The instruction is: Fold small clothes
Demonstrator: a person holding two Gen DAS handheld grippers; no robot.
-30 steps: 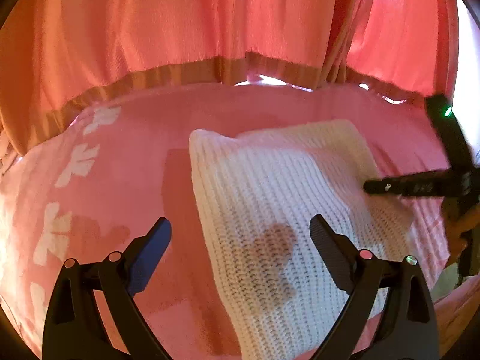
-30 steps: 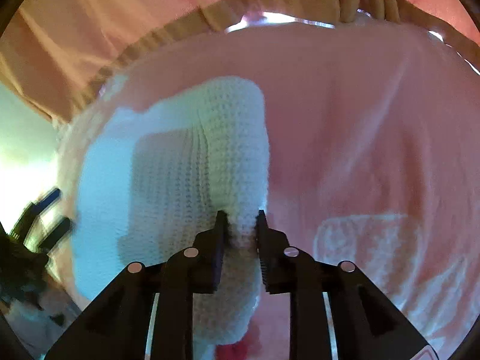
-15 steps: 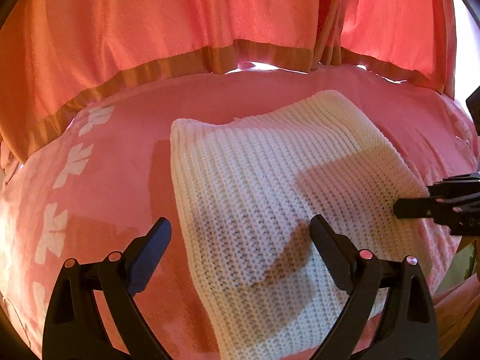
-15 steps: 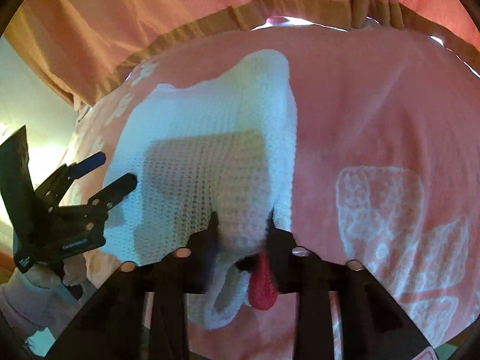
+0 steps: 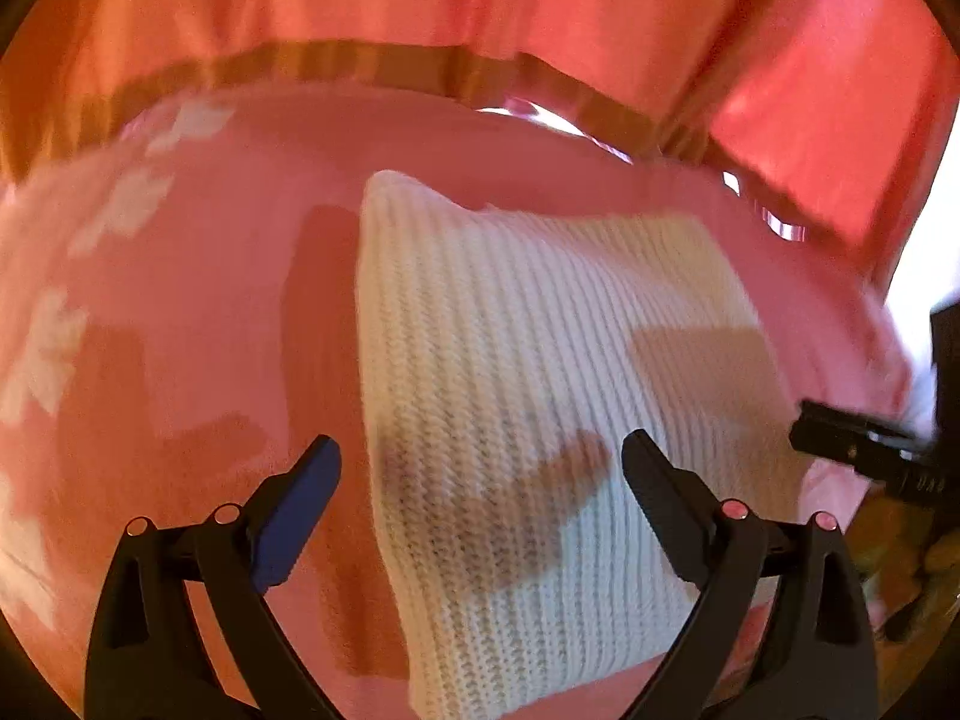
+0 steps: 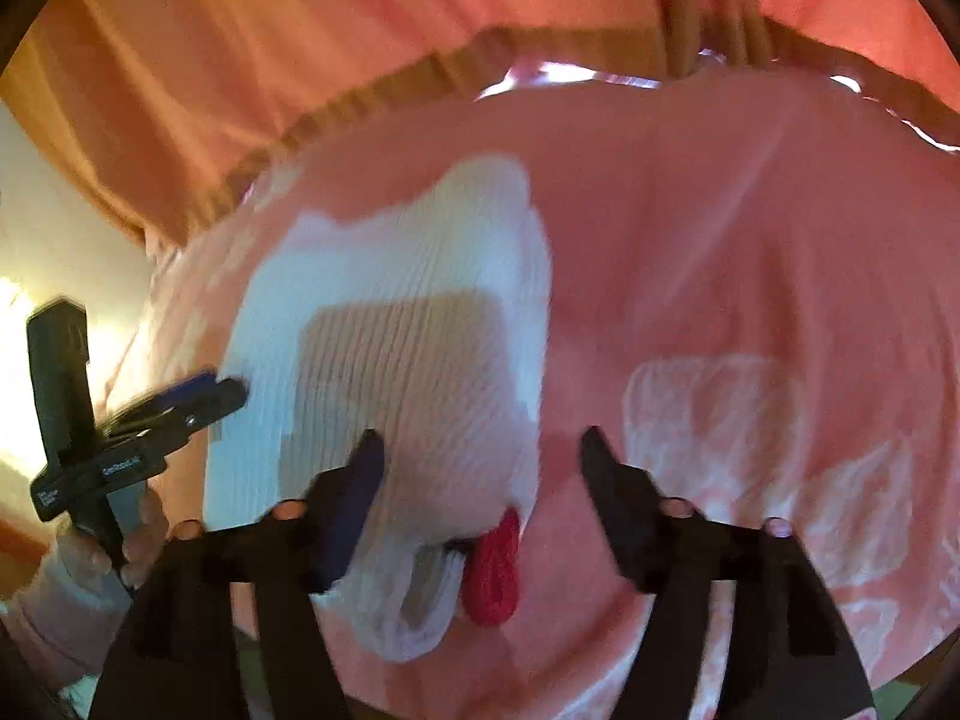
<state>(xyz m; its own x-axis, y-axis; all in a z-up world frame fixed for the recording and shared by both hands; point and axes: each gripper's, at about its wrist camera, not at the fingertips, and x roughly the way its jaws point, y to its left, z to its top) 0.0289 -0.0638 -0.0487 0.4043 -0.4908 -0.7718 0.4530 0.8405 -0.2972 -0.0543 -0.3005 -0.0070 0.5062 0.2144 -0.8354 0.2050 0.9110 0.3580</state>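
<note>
Left gripper point(image 5: 480, 468) jaws wide apart, holding nothing. Right gripper point(image 6: 480, 450) jaws just opened, at 3 o'clock of left.

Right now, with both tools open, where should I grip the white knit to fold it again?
Probably the near right corner of the white knit, approached from its right edge: the layered hem lies exposed there, between the right tool fingers.

White knit's point(image 5: 540, 372) near edge — behind left gripper point(image 5: 480, 468), cut by frame.

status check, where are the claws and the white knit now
Right claw jaws just opened, off the knit. Left claw open above it. White knit folded flat on pink blanket. Nothing in the way.
</note>
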